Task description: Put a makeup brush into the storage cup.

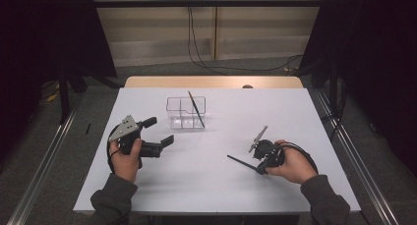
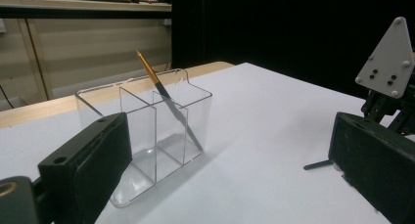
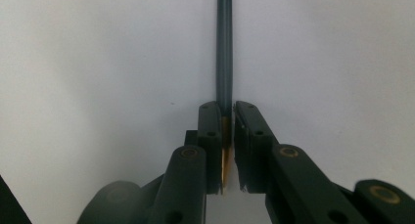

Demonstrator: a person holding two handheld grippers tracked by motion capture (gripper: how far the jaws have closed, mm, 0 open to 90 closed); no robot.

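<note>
Closest to the camera, the person's sleeves and hands come up over the near edge of the white table [image 1: 305, 117], one gripper in each. The right gripper [image 1: 259, 167] sits low over the table at the near right, and its jaws are pressed together on a dark pen [image 3: 224, 62]. In the right gripper view the pen's gold end is pinched between the two pads, while the long dark shaft runs straight away from them across the white surface. From above, that shaft pokes out to the left of the hand, close to the tabletop.

The left gripper [image 1: 158, 134] is held at the near left with its jaws wide apart and nothing between them. It points toward the clear plastic holder [image 2: 147, 131], which stands farther back, near the middle of the table. The holder is split into compartments, and a second pen [image 2: 166, 97] leans tilted in one of them, its gold tip sticking up above the rim.
</note>
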